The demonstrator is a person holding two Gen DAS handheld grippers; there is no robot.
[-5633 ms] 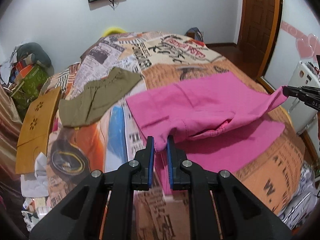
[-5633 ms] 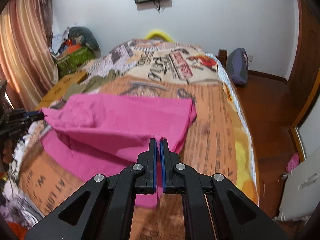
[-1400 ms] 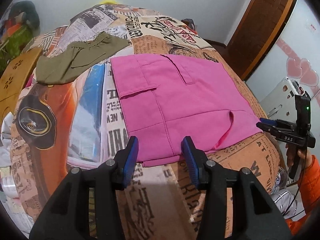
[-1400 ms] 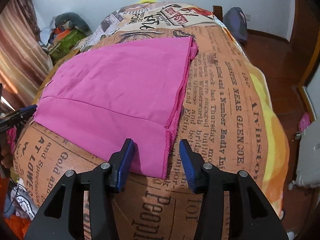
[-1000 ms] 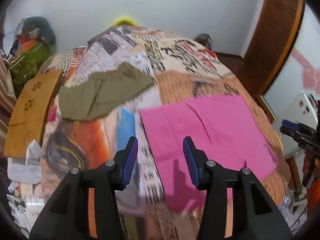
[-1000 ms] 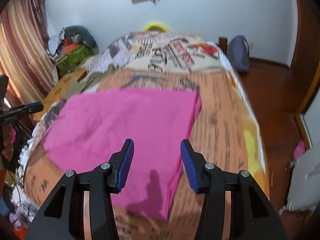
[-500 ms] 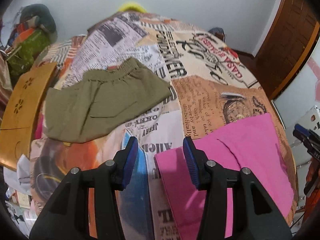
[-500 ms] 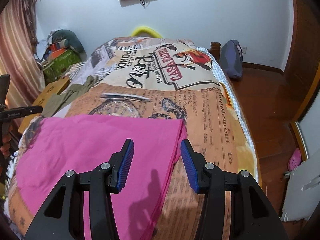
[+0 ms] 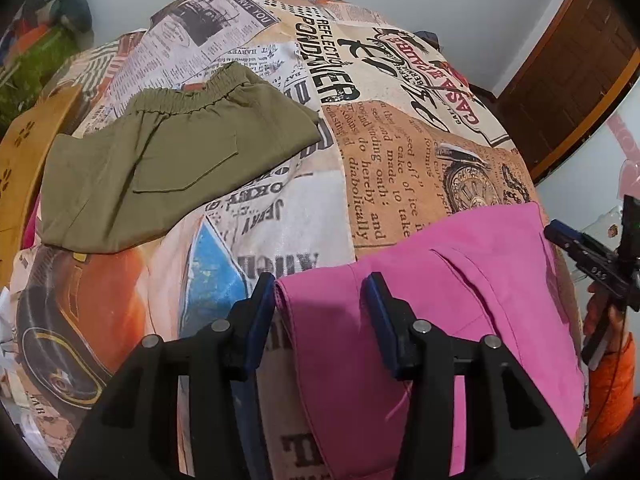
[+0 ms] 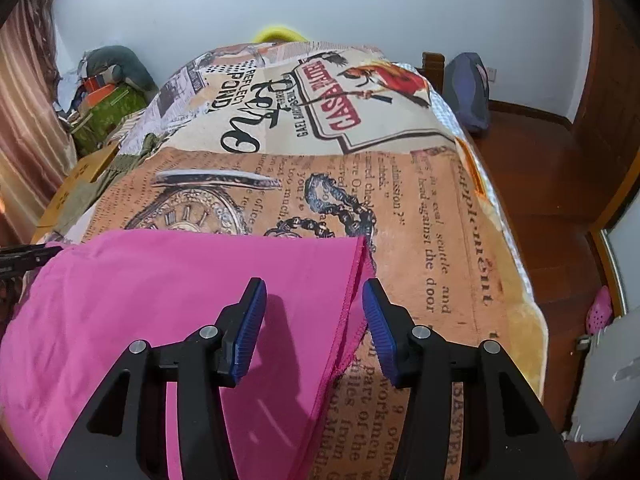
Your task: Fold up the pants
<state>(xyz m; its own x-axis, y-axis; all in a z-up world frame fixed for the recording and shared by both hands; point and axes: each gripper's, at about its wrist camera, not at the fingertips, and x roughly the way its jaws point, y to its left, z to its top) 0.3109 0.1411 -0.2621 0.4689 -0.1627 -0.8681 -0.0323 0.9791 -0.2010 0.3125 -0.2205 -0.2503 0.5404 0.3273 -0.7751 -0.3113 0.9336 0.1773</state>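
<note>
A: Where are the pink pants point(image 9: 460, 320) rn?

B: Flat on the bed point(image 10: 400, 184), near edge, lying as a folded slab w/ doubled layers showing along the right-hand hem. My left gripper point(image 9: 318, 312) sits over the far-left corner, my right gripper point(image 10: 314, 320) over the far-right corner

A: Holding anything?

B: No. Both are spread wide, nothing between the pads. On the left, the corner sits in the gap between the fingers, cloth not pinched. On the right, the hem edge runs up between the fingers, also loose

A: Why those two spots?

B: My guess: the far edge is what I'd grab for the next fold, one corner per side so the cloth lifts even and doesn't sag in the middle. Wide opening gives room to straddle all layers at once

A: Why pants so close to you?

B: Prob so I can reach the far edge w/o stretching, and pull it back toward me

A: And the green shorts point(image 9: 160, 160)?

B: Well apart, up-left on the bed, look folded already. Not in the way

A: Risk?

B: On the right the layers are stacked at the hem; if I catch only the top one the fold goes crooked. Need to go low enough to get the whole stack
</note>
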